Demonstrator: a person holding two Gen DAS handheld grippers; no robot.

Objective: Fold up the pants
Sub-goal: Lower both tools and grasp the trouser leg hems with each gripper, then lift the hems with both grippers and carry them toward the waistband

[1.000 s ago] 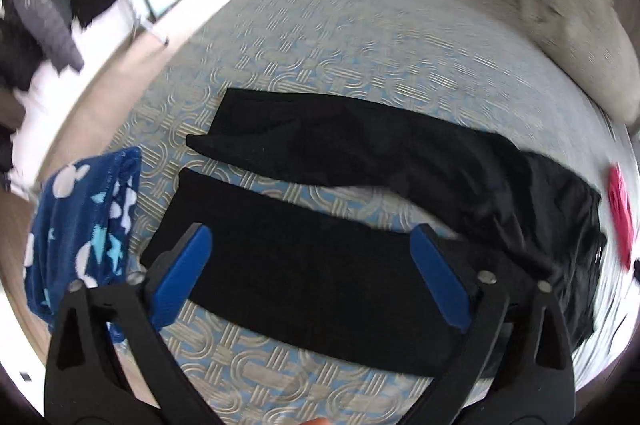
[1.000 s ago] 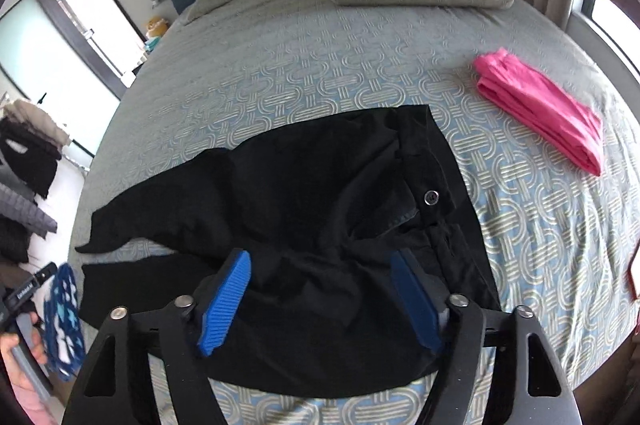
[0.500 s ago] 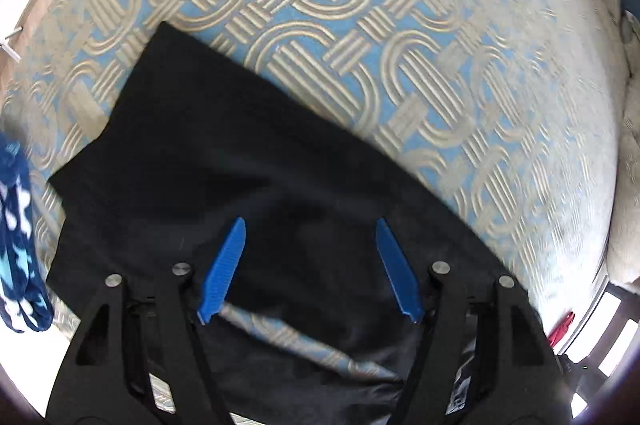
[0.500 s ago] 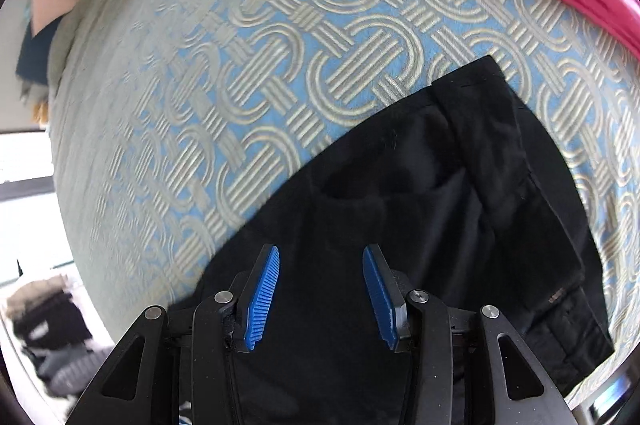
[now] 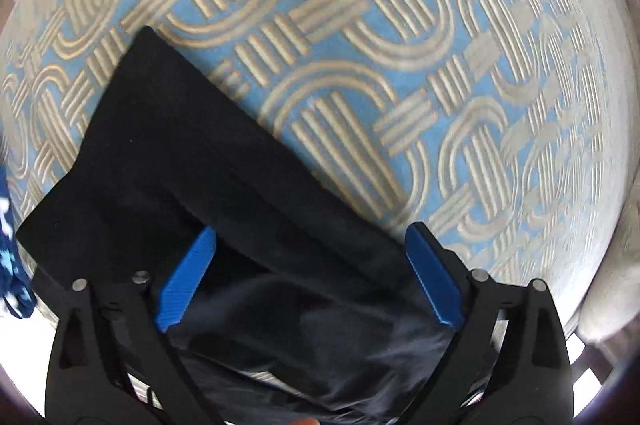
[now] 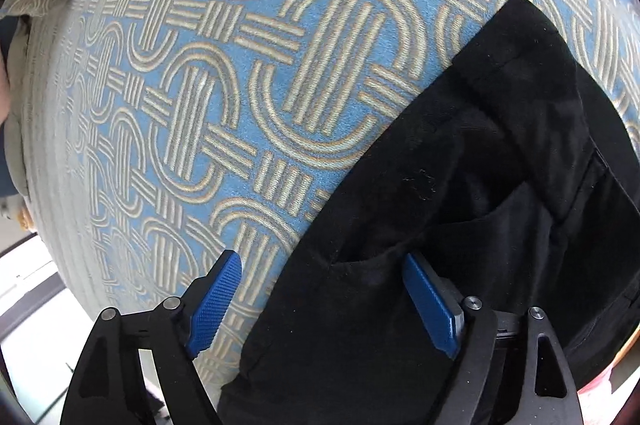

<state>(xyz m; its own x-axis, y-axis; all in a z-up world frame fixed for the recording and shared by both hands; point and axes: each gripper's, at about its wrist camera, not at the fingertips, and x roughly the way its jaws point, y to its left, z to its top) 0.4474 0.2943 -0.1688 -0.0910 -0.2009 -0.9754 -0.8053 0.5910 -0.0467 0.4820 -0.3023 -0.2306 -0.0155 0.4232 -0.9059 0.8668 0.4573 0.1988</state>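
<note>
Both claws point steeply downward, held low. The left claw [image 5: 310,279] has its blue-padded fingers [image 5: 186,279] spread wide, at about 8 and 4 o'clock in its own view. The right claw [image 6: 324,301] is likewise wide apart, nothing pinched between its pads [image 6: 430,305].

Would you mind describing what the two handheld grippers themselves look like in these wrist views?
Both look identical. The left gripper and right gripper each have two matte black plastic arms with triangular cut-outs and silver pivot screws. Each arm ends in a flat, elongated blue pad with a finely knurled texture. No cables, labels or sleeves are visible.
</note>
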